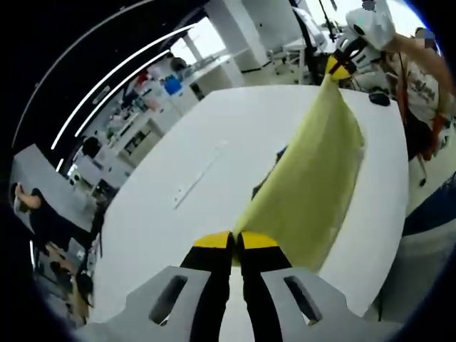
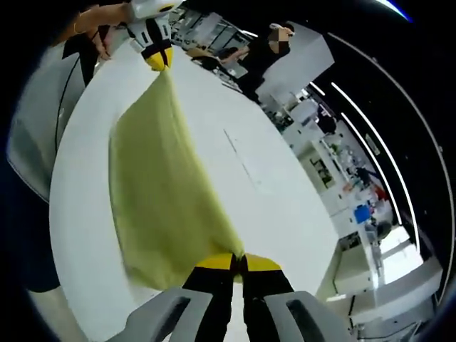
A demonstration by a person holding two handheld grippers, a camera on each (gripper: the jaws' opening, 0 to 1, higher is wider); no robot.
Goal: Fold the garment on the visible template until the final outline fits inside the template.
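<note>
A yellow-green garment [image 1: 313, 178] is stretched between both grippers above the white table [image 1: 235, 121]. My left gripper [image 1: 235, 239] is shut on one corner at the near end. The right gripper [image 1: 340, 68] pinches the far corner up high. In the right gripper view the same cloth [image 2: 164, 199] fans out from my right gripper [image 2: 239, 262], which is shut on it, towards the left gripper [image 2: 158, 58] at the top. The cloth's lower edge hangs down to the table. A thin template line [image 1: 199, 174] [image 2: 242, 160] is marked on the table beside the garment.
A small dark object [image 1: 379, 98] lies on the table near its far edge. The person holding the grippers stands at the table's side [image 1: 420, 85]. Another person [image 2: 267, 50] is beyond the table, with shelves and benches [image 1: 135, 121] behind.
</note>
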